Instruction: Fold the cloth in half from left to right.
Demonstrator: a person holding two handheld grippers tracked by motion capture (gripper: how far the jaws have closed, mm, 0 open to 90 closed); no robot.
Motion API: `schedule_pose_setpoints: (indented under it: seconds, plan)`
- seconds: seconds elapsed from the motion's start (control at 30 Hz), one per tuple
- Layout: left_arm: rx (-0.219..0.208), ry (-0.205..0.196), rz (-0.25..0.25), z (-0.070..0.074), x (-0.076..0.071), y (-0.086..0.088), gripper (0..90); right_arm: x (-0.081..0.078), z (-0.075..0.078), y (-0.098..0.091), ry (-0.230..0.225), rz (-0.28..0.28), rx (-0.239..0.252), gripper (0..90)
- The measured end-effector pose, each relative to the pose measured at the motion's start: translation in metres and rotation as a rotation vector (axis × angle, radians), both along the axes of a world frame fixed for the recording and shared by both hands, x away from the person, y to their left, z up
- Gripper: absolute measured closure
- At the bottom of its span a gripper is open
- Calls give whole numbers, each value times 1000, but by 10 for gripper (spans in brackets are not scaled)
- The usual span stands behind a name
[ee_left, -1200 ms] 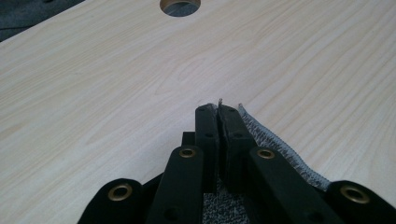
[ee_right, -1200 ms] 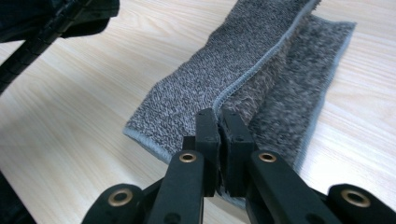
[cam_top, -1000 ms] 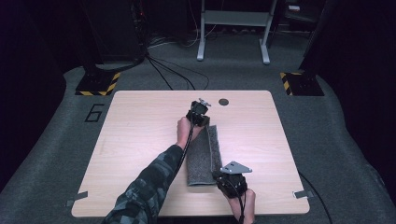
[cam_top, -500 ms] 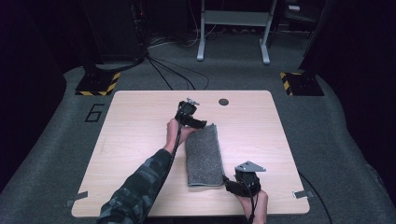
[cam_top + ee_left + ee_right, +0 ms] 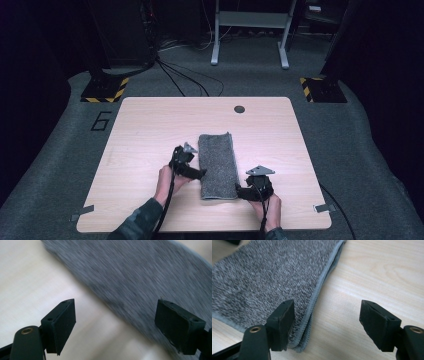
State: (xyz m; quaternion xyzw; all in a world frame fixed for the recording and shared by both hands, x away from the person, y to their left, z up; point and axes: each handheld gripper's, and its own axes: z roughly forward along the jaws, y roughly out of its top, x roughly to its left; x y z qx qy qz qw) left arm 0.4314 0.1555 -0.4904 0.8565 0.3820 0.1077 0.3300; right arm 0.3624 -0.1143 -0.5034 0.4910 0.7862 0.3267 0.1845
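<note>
A grey folded towel lies flat as a long strip in the middle of the wooden table. My left gripper sits at the towel's left edge, near its middle. Its jaws have just been opening and stand open, with the blurred towel ahead and nothing between the pads. My right gripper is at the towel's near right corner. Its jaws have just been opening too, and they straddle the hemmed towel edge without pressing on it.
A dark round hole sits near the table's far edge. Yellow-black striped feet and cables lie on the floor behind the table. A metal stand is at the back. Bare wood lies on both sides of the towel.
The towel, held up on edge a second ago, now lies flat. My left gripper let go at the far end and came back along the left edge. The right gripper released the near end.
</note>
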Motion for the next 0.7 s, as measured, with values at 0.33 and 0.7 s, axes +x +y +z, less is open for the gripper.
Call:
schedule_pose_setpoints:
  seconds: [0.33,0.7]
  plan:
    - [94,-16,-69,-23,-51,-2,158,-4,-11,3,20,-5,-48,283]
    - [114,-31,-80,-22,-66,4,159,-18,-14,4,16,41,-38,267]
